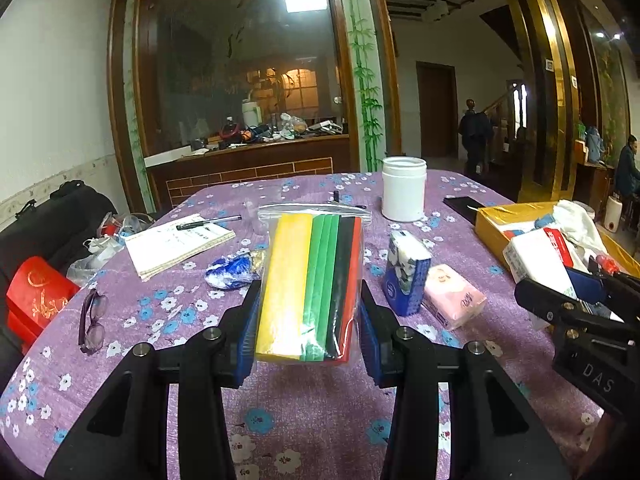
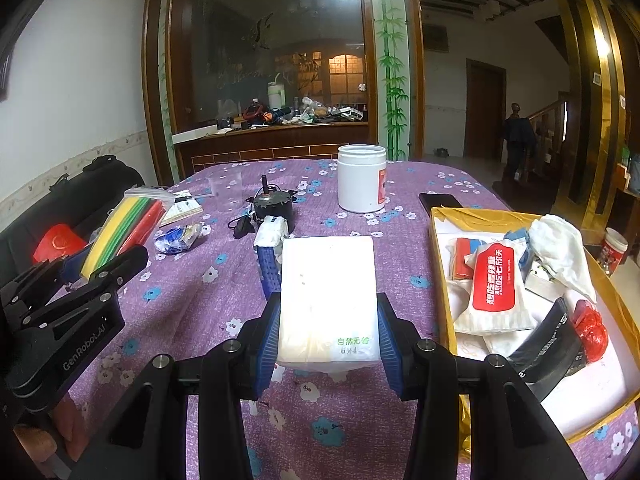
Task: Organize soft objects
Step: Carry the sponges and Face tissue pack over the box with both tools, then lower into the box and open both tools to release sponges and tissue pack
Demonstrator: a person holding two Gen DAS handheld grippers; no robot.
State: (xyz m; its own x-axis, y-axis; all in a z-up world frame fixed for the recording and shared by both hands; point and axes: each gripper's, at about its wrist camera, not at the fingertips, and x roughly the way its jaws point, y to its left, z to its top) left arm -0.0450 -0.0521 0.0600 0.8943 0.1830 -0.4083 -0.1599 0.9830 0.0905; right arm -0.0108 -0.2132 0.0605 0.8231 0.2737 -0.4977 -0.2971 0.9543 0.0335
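Above the purple floral-clothed bench (image 1: 320, 420), left tongs (image 1: 308, 320) pinch a clear zip bag of coloured foam sheets (image 1: 312, 280) while right tongs (image 2: 328, 336) pinch a white tissue pack (image 2: 328, 296).

Box (image 2: 440, 264) right of jar (image 2: 361, 178) — both on table (image 2: 200, 300).

"GenRobot.AI" runs in pale letters along the black body of the left gripper (image 2: 86, 270), and "DAS" stands on the black body of the right gripper (image 1: 576, 292). The white tissue pack (image 2: 328, 300) bears green Chinese characters above a line starting with "6". The red-labelled pack (image 2: 493, 280) in the yellow box (image 2: 440, 248) carries white Chinese print, too small to read
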